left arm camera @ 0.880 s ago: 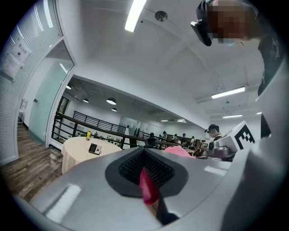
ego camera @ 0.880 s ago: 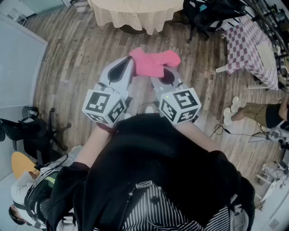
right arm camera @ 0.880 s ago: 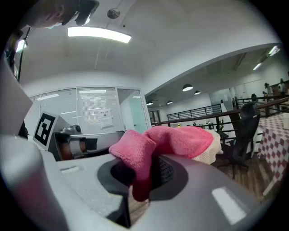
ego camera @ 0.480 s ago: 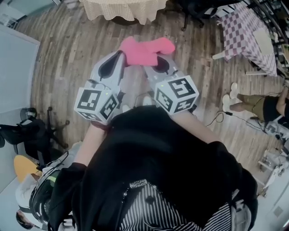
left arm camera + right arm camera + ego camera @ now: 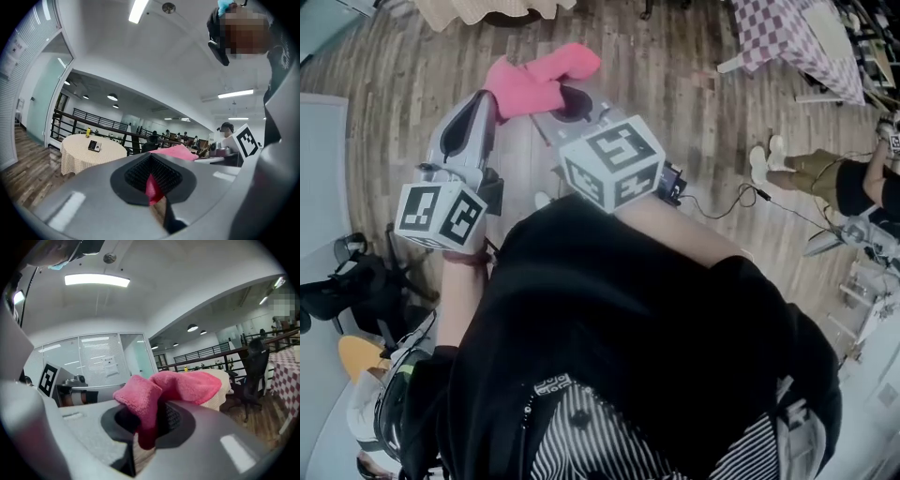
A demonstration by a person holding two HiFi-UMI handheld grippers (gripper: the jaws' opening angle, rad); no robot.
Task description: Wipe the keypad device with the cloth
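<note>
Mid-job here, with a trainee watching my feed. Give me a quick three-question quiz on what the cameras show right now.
1. How many grippers are clamped on the pink cloth?
2. True or false: the cloth lies on the floor.
3. In the left gripper view, the small dark device in the distance sits on: A) the round table; B) a chair; C) the railing.

Key: 1. Two, the left gripper and the right gripper. 2. False, it is held up between them. 3. A.

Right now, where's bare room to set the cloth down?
Round table: bare top left of the keypad device. Bare floor between cloth and checked table. Crowded at the edges: a person's legs on the right, chair on the left.
</note>
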